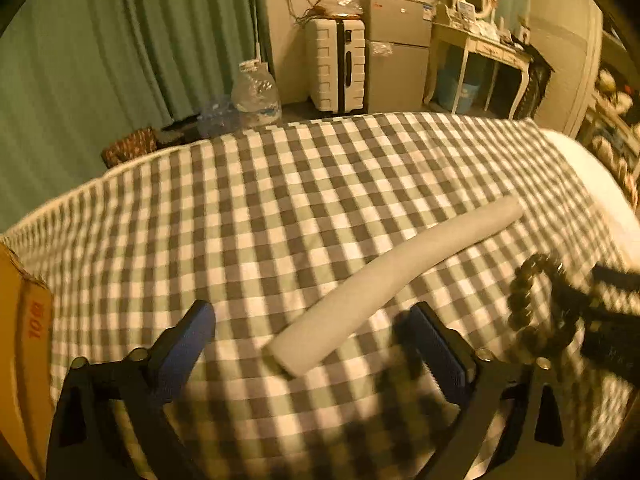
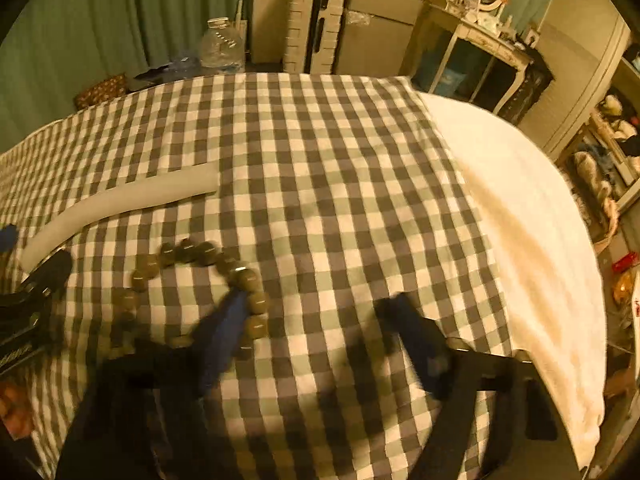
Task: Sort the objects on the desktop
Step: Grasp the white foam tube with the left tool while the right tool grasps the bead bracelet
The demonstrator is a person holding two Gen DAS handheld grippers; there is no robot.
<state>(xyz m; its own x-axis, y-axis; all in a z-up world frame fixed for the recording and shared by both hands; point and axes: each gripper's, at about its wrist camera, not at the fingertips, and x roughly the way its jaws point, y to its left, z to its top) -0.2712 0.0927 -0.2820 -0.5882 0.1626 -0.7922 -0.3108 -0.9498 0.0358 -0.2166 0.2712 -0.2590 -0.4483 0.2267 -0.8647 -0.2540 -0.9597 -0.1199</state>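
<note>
A long pale grey foam tube point(image 1: 400, 272) lies slantwise on the checked cloth point(image 1: 280, 184). Its near end sits between the blue-padded fingers of my left gripper point(image 1: 308, 316), which stands open with neither pad touching it. A bracelet of dark round beads point(image 2: 184, 252) lies in a ring on the cloth just right of the tube point(image 2: 120, 196). My right gripper point(image 2: 314, 306) hangs over the bracelet's right side. Its left finger point(image 2: 228, 320) crosses the bead ring and its right finger is over bare cloth. The jaws are apart and do not pinch the beads.
A cardboard box point(image 1: 24, 340) stands at the left edge. A white blanket point(image 2: 520, 220) covers the surface's right side. Beyond the far edge stand a water jug point(image 1: 256, 88), a white suitcase point(image 1: 336, 64), a small fridge point(image 1: 396, 48) and a dressing table point(image 1: 480, 48).
</note>
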